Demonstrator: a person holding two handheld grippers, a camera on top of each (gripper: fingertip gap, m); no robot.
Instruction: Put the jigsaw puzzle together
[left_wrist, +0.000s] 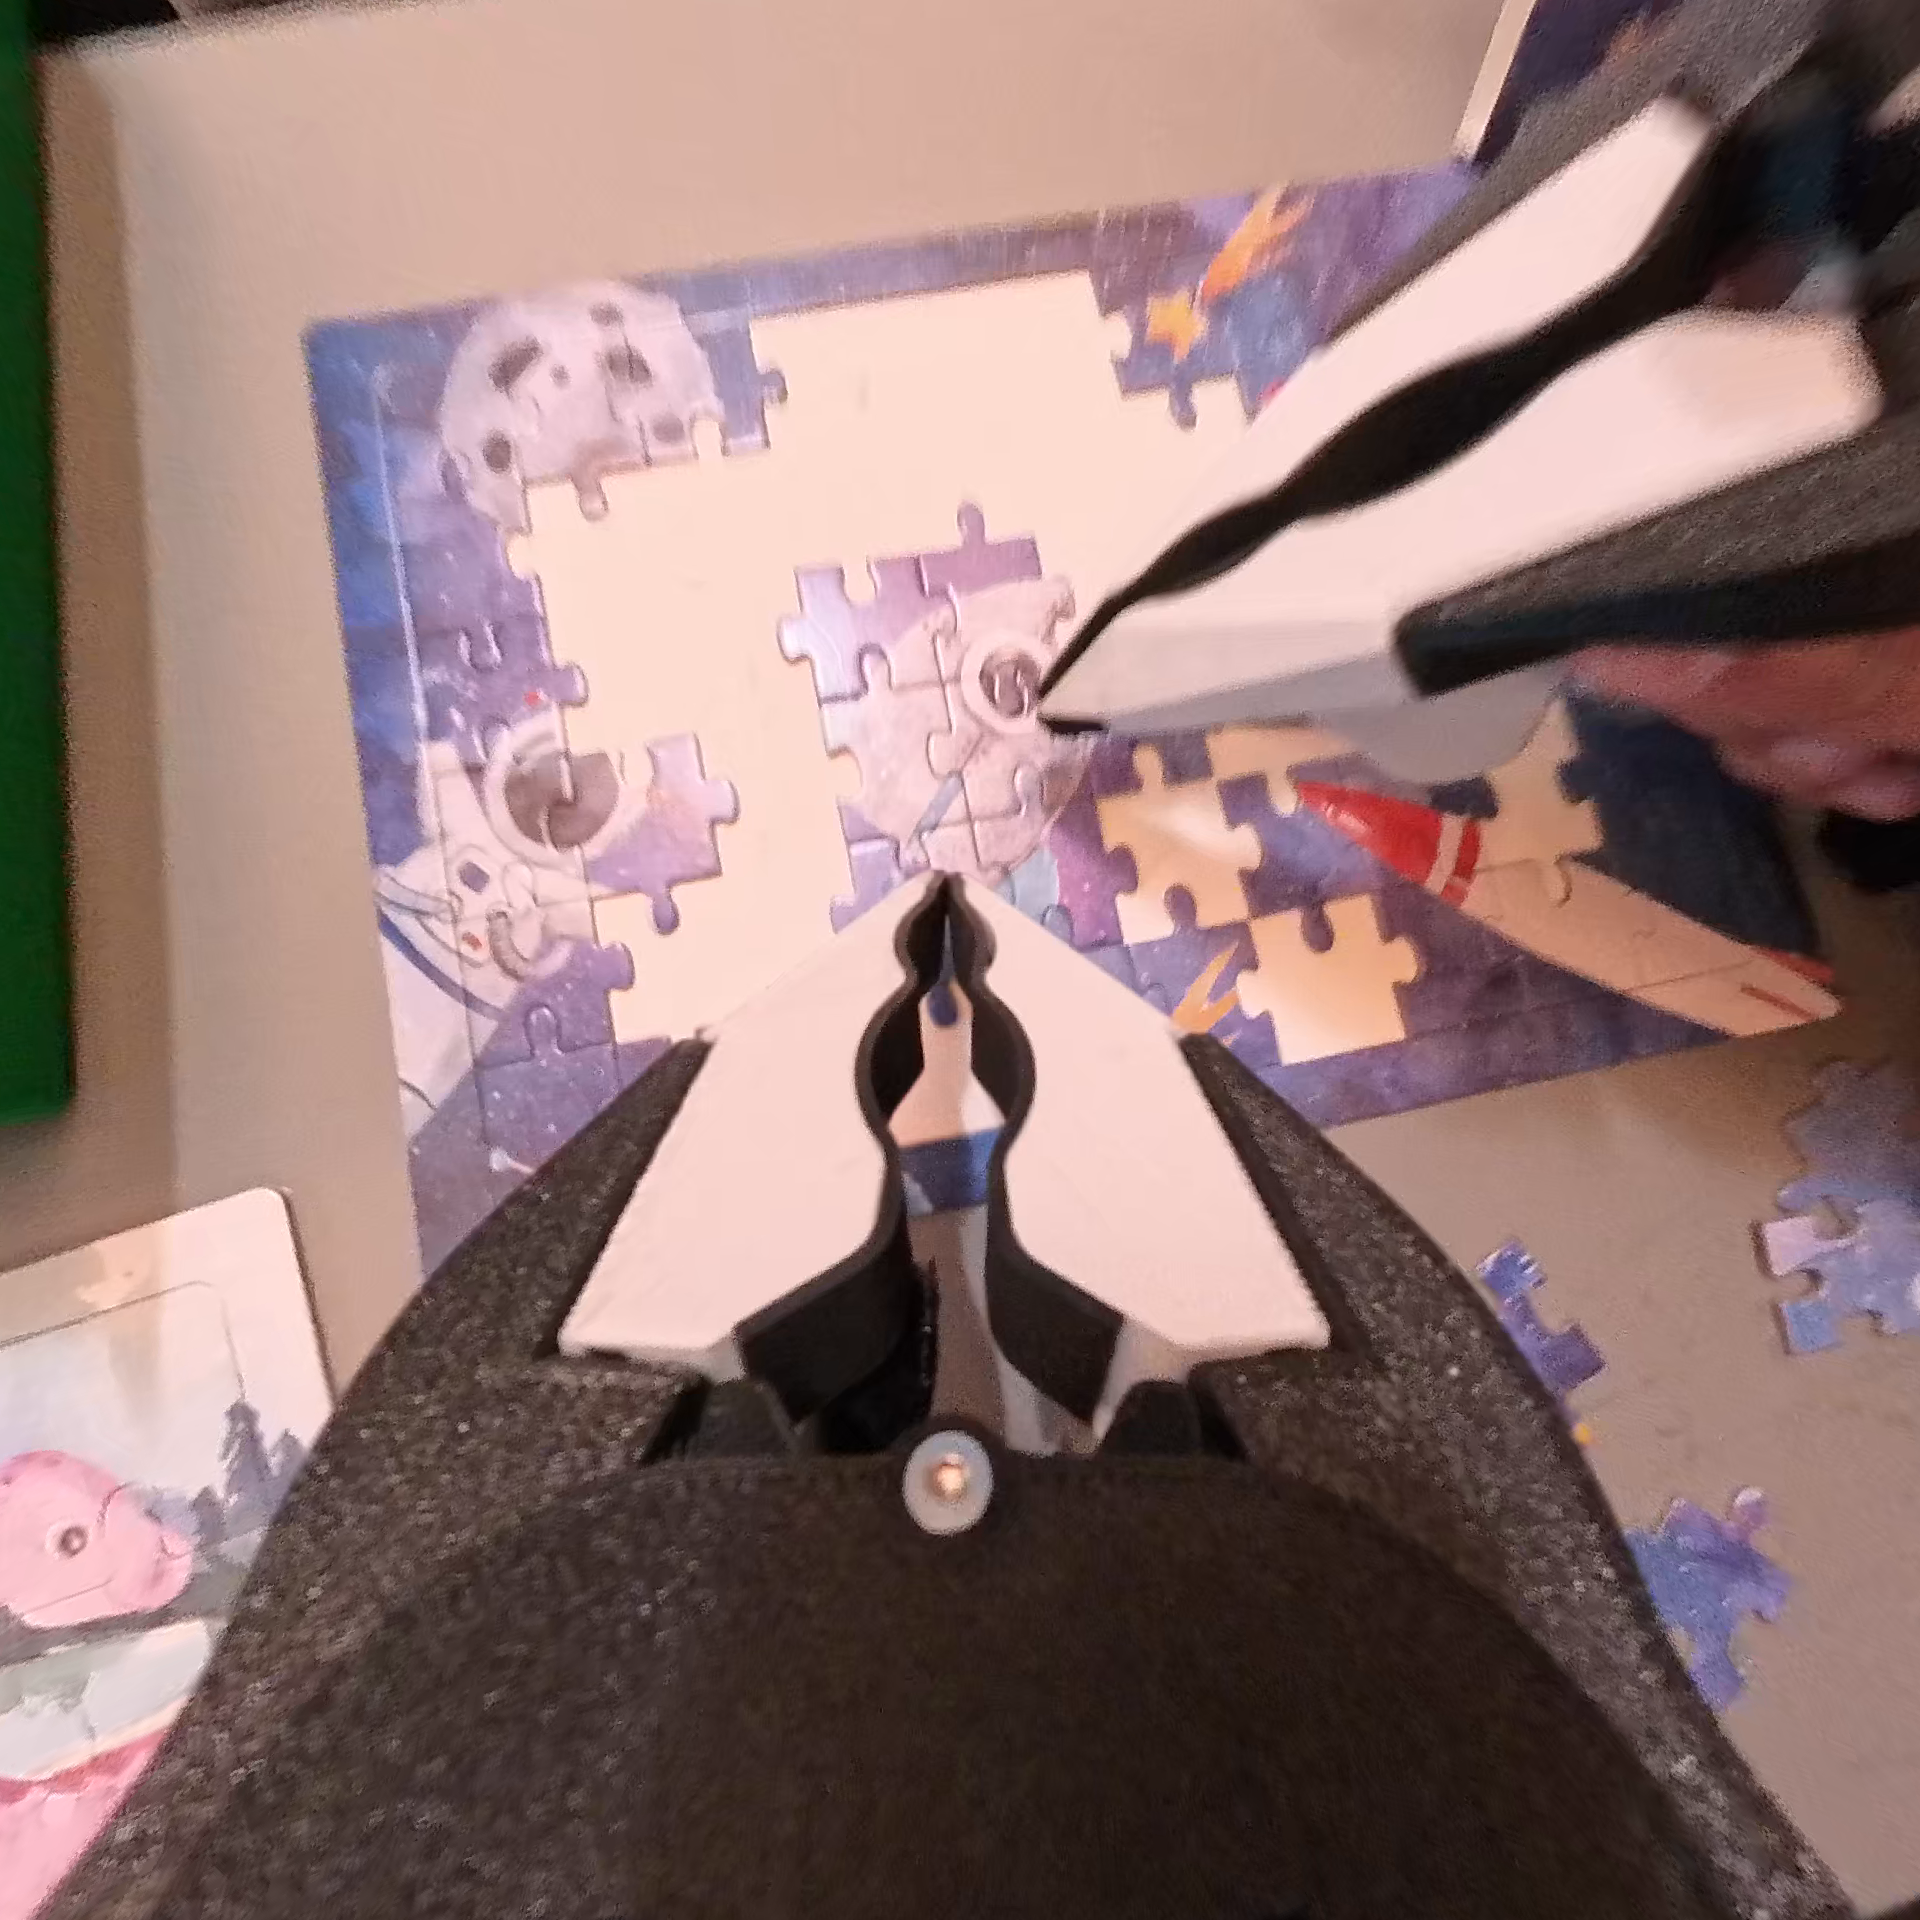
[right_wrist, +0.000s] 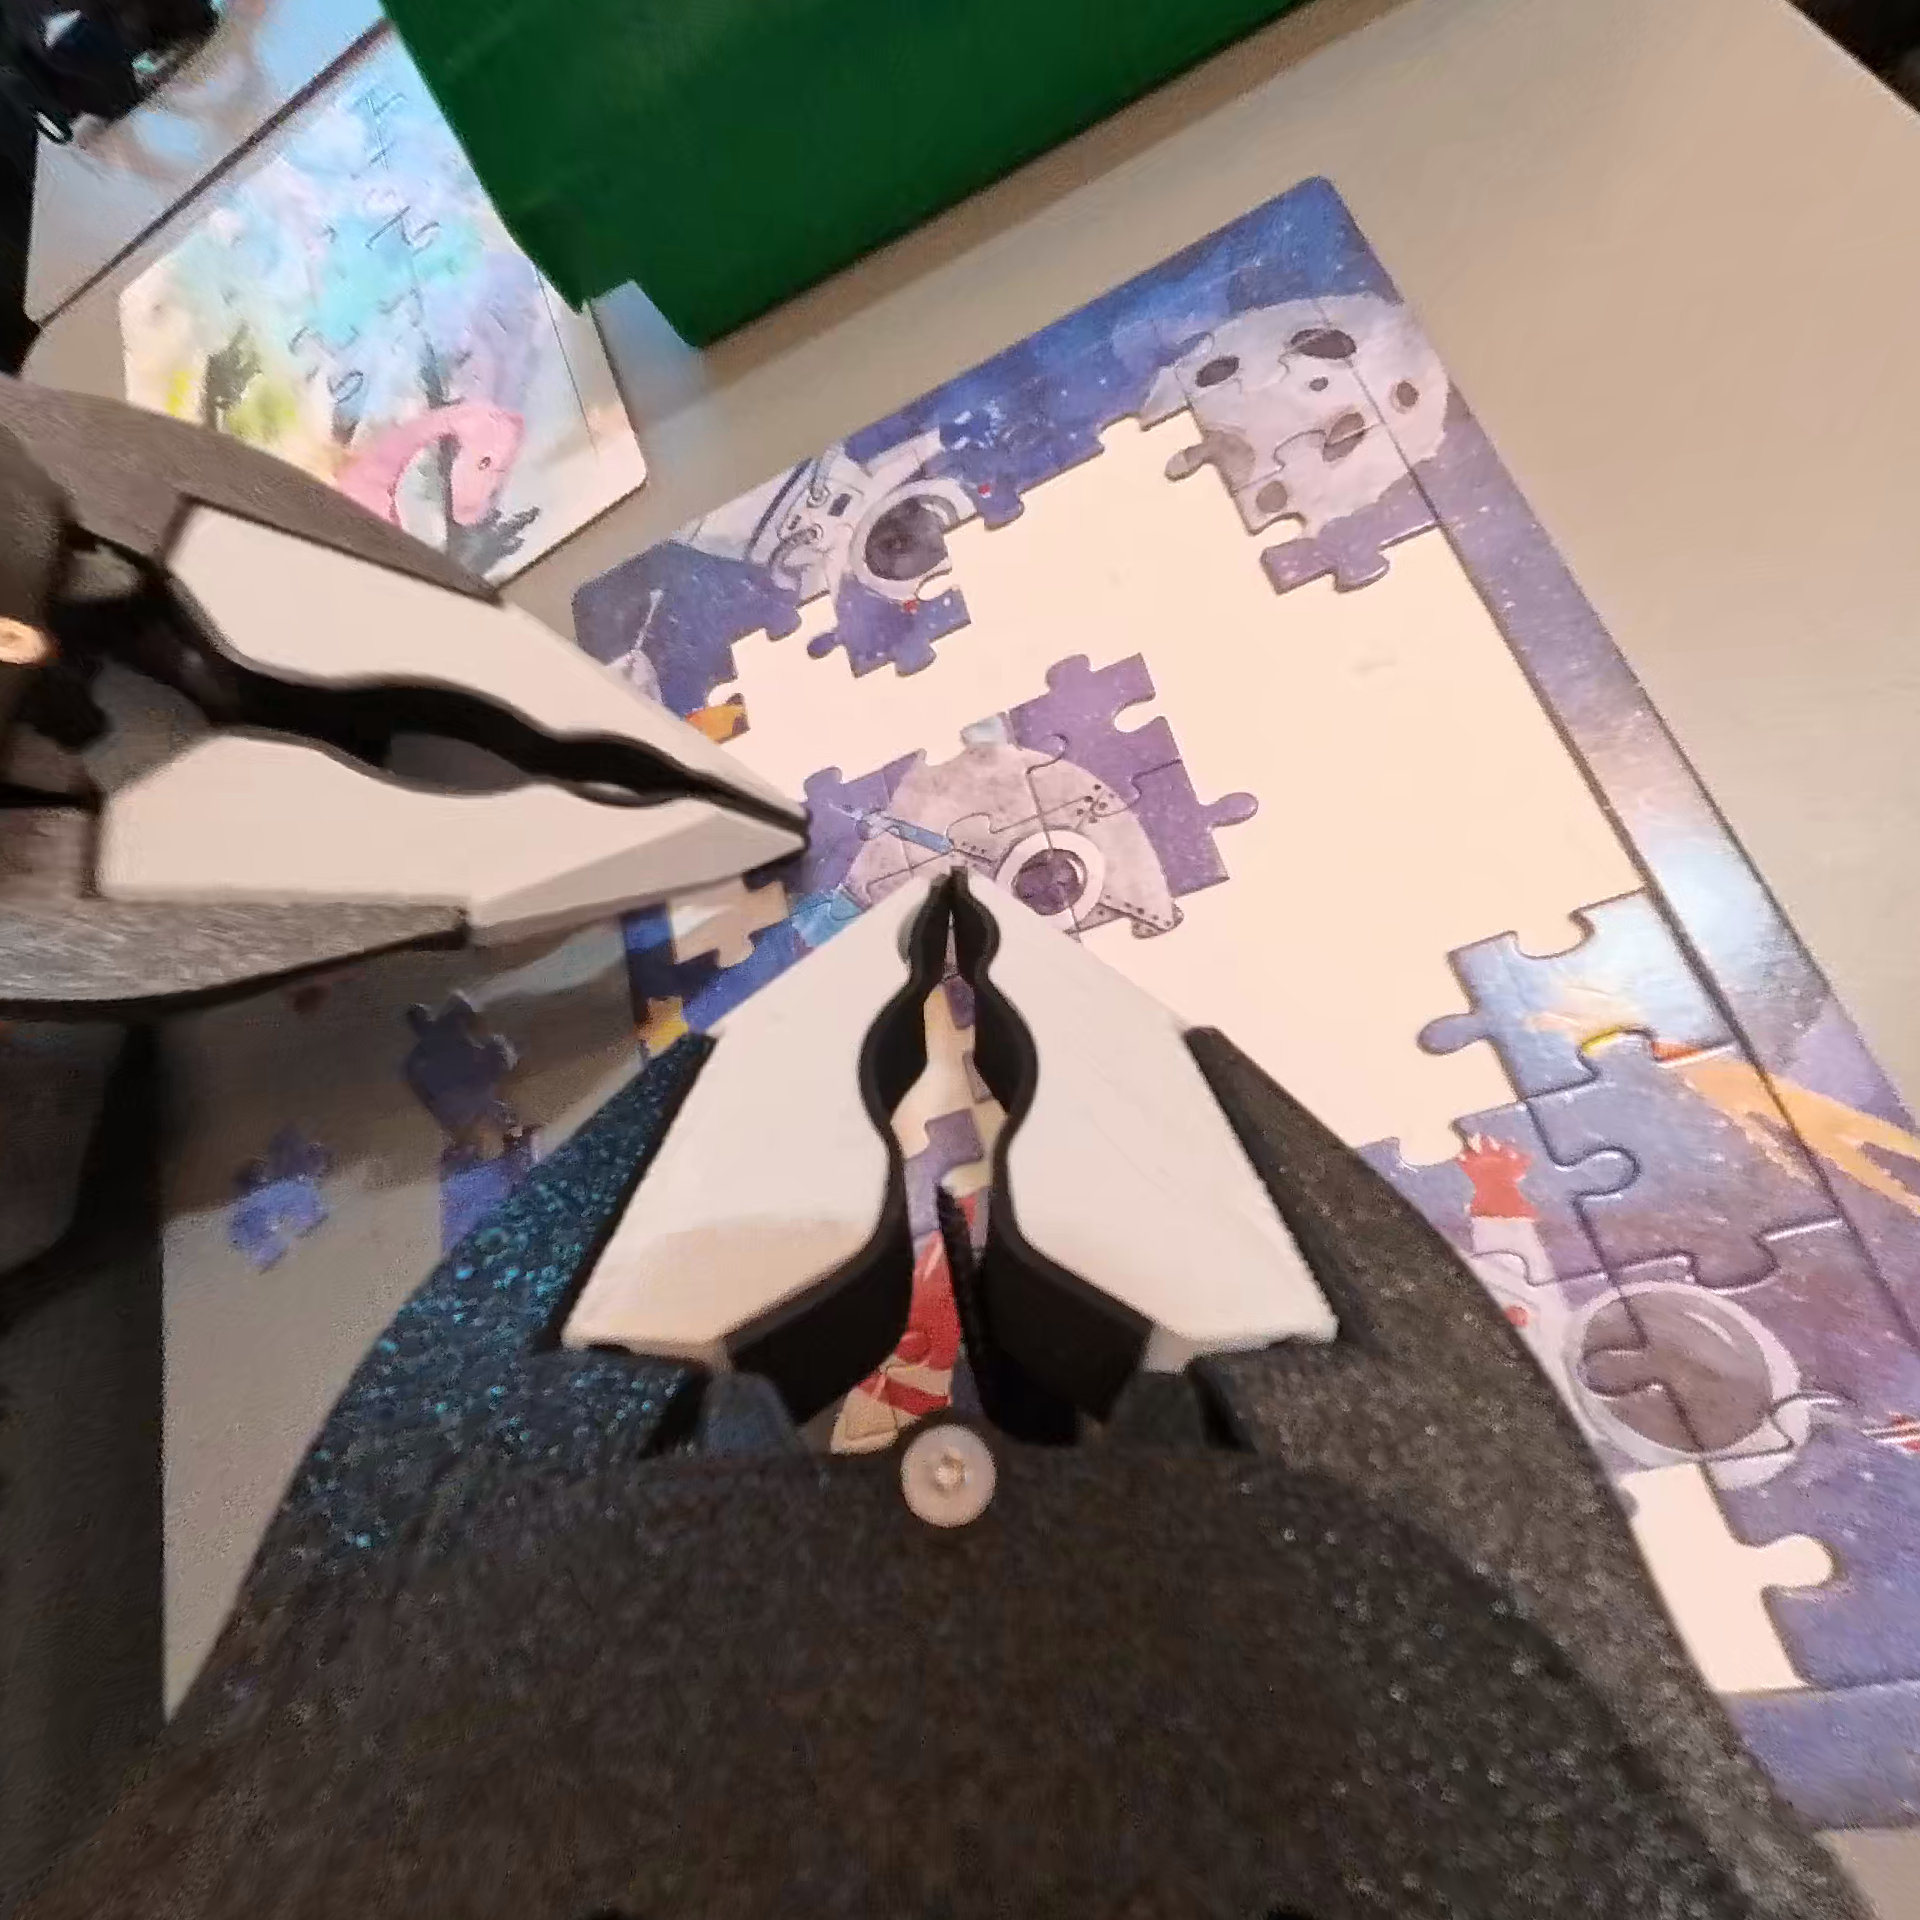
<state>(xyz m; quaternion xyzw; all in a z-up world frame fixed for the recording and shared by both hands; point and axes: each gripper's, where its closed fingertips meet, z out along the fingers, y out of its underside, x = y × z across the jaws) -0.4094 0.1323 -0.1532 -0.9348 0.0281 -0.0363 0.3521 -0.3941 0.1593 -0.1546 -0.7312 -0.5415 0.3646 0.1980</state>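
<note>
A space-themed jigsaw lies partly filled in its tray, also in the right wrist view. A joined cluster of pieces showing a grey craft with a round porthole sits loose in the bare middle. My left gripper is shut, its tips at the cluster's near edge; it also shows in the right wrist view. My right gripper is shut, its tips on the cluster beside the porthole; it also shows in the left wrist view. I see no piece between either pair of fingers.
Loose blue pieces lie on the table beside the tray. A second puzzle with a pink creature lies nearby. A green box stands behind the tray. A hand holds the right gripper.
</note>
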